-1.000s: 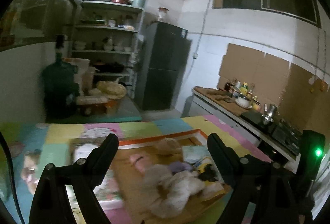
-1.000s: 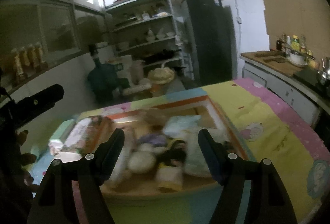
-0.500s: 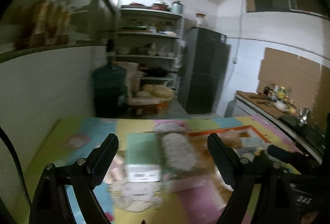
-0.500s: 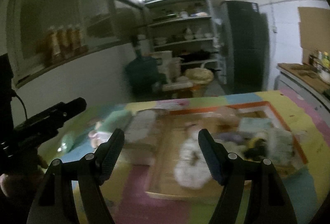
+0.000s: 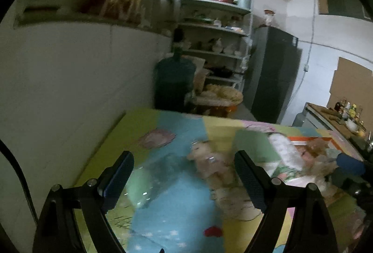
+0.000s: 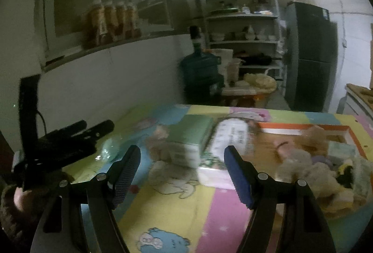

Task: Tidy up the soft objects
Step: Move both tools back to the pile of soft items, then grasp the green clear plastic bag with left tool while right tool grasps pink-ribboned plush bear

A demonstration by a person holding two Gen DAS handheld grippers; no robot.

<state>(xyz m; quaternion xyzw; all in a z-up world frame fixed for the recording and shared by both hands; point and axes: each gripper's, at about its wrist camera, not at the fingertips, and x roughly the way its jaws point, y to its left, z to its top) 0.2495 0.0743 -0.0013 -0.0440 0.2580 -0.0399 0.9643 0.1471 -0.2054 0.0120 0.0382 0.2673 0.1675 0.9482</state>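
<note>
An orange-rimmed cardboard box [image 6: 303, 128] holds several plush toys [image 6: 312, 169] at the right of the colourful mat. A small beige plush toy [image 6: 158, 138] lies on the mat left of a green and white package [image 6: 193, 136]; it also shows in the left wrist view [image 5: 209, 159]. My left gripper [image 5: 184, 180] is open and empty above the mat, with the small plush between its fingers in view. My right gripper [image 6: 181, 171] is open and empty, facing the package. The left gripper also shows at the left of the right wrist view [image 6: 70, 141].
A crumpled clear plastic piece [image 6: 109, 148] lies on the mat's left part. A white wall borders the mat's left side. Behind stand a water jug [image 6: 200, 73], shelves [image 6: 242, 19] and a dark fridge [image 6: 310, 54]. A counter [image 5: 335, 115] runs along the right.
Both views have swung left, from the box of plush toys to the package, the small plush and the mat's left part. Both grippers stayed open.
</note>
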